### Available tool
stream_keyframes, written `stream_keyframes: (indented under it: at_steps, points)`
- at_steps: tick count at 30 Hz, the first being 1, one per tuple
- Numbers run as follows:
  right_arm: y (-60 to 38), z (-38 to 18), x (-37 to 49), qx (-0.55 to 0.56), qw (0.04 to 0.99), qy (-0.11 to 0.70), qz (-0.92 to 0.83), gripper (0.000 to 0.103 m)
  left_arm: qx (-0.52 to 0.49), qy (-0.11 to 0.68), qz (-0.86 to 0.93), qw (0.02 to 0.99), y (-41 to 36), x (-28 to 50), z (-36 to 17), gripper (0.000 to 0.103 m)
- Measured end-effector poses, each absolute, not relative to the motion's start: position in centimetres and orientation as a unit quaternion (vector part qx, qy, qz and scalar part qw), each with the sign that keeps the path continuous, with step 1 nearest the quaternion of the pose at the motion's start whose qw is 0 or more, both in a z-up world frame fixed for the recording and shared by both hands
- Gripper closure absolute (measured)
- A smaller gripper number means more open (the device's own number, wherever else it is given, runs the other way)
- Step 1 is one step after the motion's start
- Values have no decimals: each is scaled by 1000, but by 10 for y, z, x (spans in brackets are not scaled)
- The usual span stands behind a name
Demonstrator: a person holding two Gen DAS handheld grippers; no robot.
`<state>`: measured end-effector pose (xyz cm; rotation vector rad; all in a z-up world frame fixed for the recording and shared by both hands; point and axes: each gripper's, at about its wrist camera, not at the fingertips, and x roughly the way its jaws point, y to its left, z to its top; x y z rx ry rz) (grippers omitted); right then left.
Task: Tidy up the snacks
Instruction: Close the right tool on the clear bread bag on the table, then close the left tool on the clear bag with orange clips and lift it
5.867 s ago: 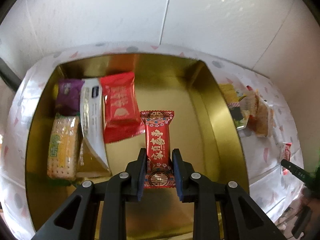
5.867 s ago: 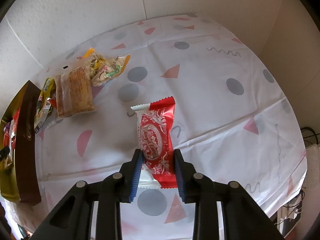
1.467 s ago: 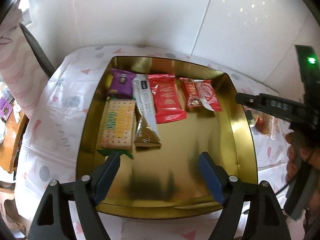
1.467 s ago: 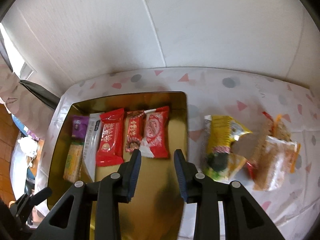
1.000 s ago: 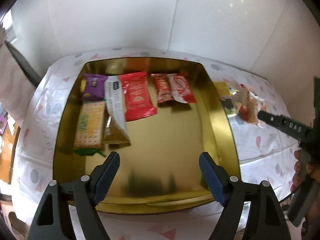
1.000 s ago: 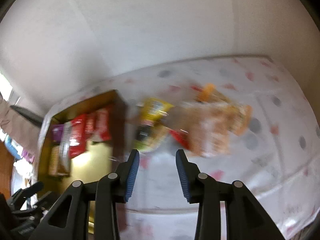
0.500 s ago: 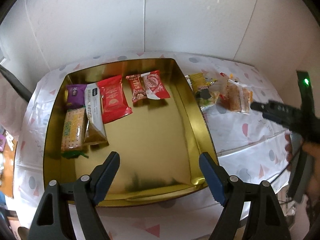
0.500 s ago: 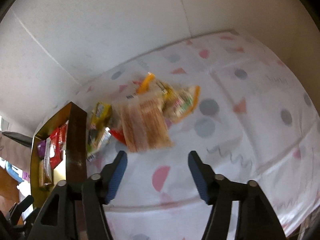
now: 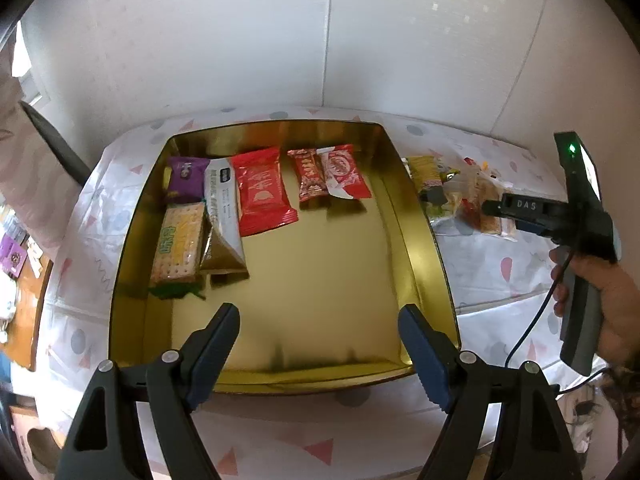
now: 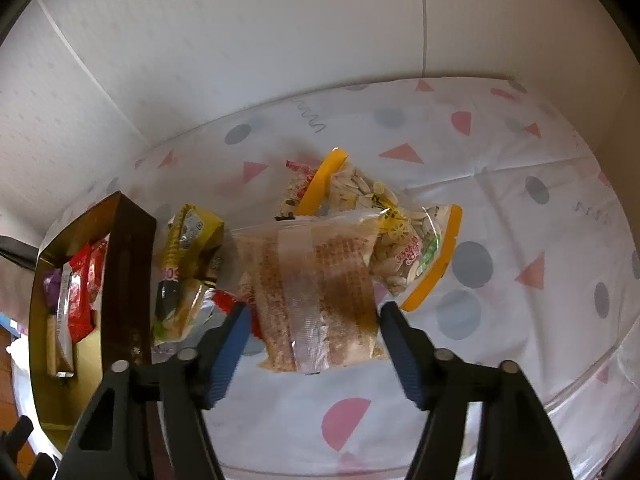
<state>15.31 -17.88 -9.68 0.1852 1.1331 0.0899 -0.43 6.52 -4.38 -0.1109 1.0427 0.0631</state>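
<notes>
A gold tray (image 9: pixel 420 216) holds several snacks along its far side: a purple packet (image 9: pixel 185 173), a cracker pack (image 9: pixel 178 245), a white-and-gold packet (image 9: pixel 222 216), a large red packet (image 9: pixel 262 190) and two small red packets (image 9: pixel 328 174). My left gripper (image 9: pixel 319 344) is open and empty above the tray's near edge. My right gripper (image 10: pixel 314 346) is open, its jaws either side of a clear pack of brown biscuits (image 10: pixel 316 288), not touching it that I can see. A seed bag with orange edges (image 10: pixel 400 240) and a yellow packet (image 10: pixel 192 252) lie beside the biscuits.
The pile of loose snacks lies on the patterned tablecloth (image 10: pixel 500 200) just right of the tray (image 10: pixel 128 264). White walls stand behind the table. The right gripper and hand (image 9: pixel 580 240) show in the left wrist view. A dark chair back (image 9: pixel 52 148) is at the left.
My right gripper has swung from over the tray to the loose pile, opened wider, and closed in on the biscuit pack. My left gripper stays open over the tray's near edge.
</notes>
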Motion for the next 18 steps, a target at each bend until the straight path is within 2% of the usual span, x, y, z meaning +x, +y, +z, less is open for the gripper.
stream_keyframes:
  at_steps: [18]
  points:
    - [-255,-101,82,149,846,510,43,42,-3,499,-29,866,5,28,-42,21]
